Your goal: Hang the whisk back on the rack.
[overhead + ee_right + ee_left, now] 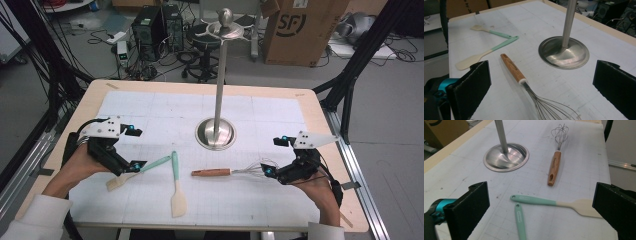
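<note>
Because both tools stand with jaws wide and empty, the work in hand is judged to be picking utensils off the worktop. The left tool [134,166] hangs over the angled spatula [134,172], which lies near the left edge of the worktop [305,107], its teal handle pointing toward the centre and its pale blade toward the person. The right tool [268,171] sits at the wire head of the whisk [235,172], which lies right of centre, toward the near edge, with its wooden handle pointing left.

Both items look light. The spatula handle appears smooth and possibly slippery, and the blade is probably flexible; grip the teal handle near its middle, not the blade. The whisk wires are thin and springy and will deform under the jaws; take hold on the stiff wooden handle [512,68] or at the pale collar where the wires enter.

A second spatula [176,185] lies just beside the first, their handle ends near or touching; which cannot be told. The metal stand [216,133] rises from a round base at the centre of the worktop.

In the left gripper view the right jaw covers the end of the spatula blade [584,206]. In the right gripper view the whisk head is cut off at the bottom edge. Whether the right tool touches the wires cannot be determined.
</note>
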`<state>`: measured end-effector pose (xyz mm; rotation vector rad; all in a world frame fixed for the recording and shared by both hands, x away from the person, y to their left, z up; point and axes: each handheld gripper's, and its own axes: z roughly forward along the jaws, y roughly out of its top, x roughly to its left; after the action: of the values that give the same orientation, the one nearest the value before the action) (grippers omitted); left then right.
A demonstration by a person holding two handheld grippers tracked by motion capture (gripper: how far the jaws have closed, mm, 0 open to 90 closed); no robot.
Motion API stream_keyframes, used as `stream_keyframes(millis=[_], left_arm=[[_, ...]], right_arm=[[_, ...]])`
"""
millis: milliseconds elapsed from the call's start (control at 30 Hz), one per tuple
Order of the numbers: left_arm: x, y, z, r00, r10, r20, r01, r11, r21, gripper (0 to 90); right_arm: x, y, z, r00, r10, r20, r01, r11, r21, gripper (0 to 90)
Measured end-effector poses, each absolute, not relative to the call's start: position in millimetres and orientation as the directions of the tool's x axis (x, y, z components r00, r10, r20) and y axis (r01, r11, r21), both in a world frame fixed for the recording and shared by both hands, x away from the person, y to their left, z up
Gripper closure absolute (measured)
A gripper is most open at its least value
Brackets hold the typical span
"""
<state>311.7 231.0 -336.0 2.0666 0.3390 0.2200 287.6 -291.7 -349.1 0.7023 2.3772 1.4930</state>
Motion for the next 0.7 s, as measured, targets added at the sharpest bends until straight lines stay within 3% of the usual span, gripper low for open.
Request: stream_keyframes(millis=[300, 700], left_arm=[[307, 257, -344, 0.916, 0.401, 0.02, 0.167, -0.425, 0.889, 1.6], [305, 267, -356, 0.922, 0.387, 0.001, 0.169, -0.406, 0.898, 1.7]], right_arm=[[281, -297, -351, -0.848, 0.527, 0.055, 0.278, 0.355, 0.892, 0.1], [280, -298, -359, -0.833, 0.548, 0.075, 0.32, 0.366, 0.874, 0.1]])
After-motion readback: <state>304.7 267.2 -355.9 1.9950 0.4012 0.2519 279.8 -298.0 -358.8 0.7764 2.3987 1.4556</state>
